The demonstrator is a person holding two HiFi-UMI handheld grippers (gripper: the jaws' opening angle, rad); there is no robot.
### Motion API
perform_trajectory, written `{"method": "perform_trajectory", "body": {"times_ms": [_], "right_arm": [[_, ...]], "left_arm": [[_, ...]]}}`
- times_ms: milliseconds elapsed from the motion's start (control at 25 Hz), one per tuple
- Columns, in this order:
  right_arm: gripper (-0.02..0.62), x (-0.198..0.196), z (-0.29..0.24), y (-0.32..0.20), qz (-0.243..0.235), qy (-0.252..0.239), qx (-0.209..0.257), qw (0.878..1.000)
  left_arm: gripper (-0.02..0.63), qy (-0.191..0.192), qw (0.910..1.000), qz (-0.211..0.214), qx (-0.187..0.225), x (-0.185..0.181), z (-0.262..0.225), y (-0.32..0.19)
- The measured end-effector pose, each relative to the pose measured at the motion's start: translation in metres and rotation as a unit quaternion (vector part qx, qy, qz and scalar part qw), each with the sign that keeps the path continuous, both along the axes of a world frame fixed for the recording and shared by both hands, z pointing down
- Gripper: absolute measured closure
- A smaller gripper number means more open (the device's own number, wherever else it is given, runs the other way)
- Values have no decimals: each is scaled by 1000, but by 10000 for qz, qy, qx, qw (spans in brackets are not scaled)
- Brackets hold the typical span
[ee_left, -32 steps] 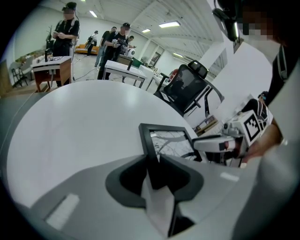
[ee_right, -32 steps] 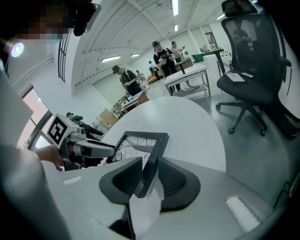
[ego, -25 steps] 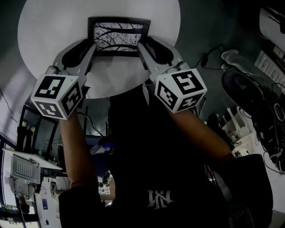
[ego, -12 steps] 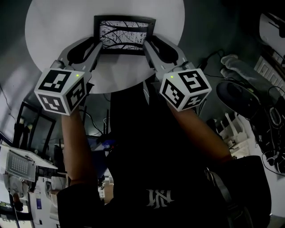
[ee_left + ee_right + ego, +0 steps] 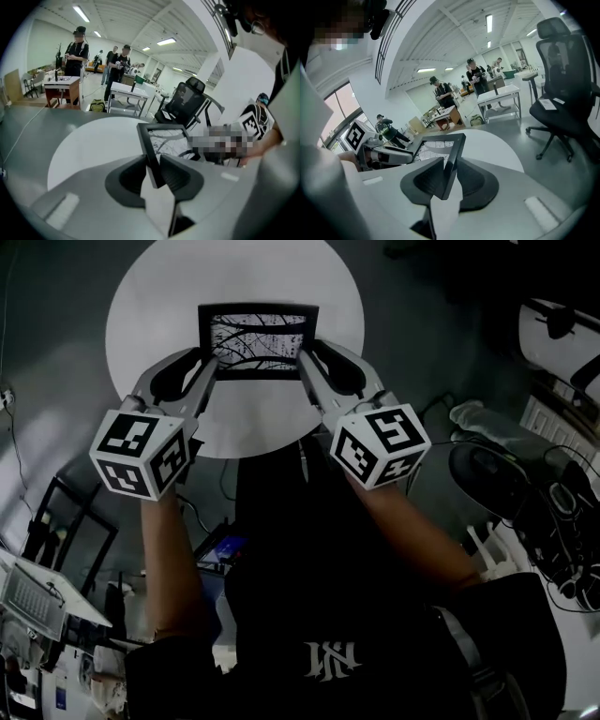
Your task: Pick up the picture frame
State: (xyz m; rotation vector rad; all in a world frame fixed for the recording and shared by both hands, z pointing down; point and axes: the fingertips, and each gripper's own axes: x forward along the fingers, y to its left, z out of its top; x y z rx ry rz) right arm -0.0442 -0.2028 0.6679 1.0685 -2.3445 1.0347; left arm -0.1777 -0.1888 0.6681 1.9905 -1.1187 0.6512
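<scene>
Rising together, left gripper (image 5: 206, 367) and right gripper (image 5: 306, 364) are lifting the picture frame (image 5: 258, 341) off the table (image 5: 150, 306). Both jaws are clamping its sides, left's just easing, right's just tightening. Next, probably, holding it level.

The left gripper (image 5: 210, 362) and right gripper (image 5: 305, 360) rise together, lifting the picture frame (image 5: 259, 340) away from the round white table (image 5: 234, 277), which now looks smaller beneath it. The right gripper's jaws have just been closing tighter on the frame's right edge. The left gripper's jaws have just been opening slightly around the left edge.
</scene>
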Motion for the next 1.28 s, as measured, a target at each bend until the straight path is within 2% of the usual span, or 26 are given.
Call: {"method": "perform_trajectory", "body": {"times_ms": [280,520,680,880,1040,1280], "right_arm": [[511,-22,-108,-30,-249,-203,781,9964],[511,-57,-212,-51,-437,-425,1609,9851],[512,-70,-267,-55,-620,-522,2013,9762],[515,-78,-333,-49,-766,-665,2439,9645],[518,-98,-391,-56,-889,-845,2880,9497],[521,-96,-454,-32,-1041,-1073,3408,9282]], "left_arm": [[512,-10,9963,-396,761,-22,-108,-23],[512,12,9856,-744,1516,-55,-206,-30],[512,-6,9763,-1001,1917,-67,-260,-30],[514,-103,9652,-1118,2361,-75,-324,-21],[514,-264,9508,-1230,2832,-93,-381,-22],[514,-432,9300,-1325,3401,-90,-442,6]]}}
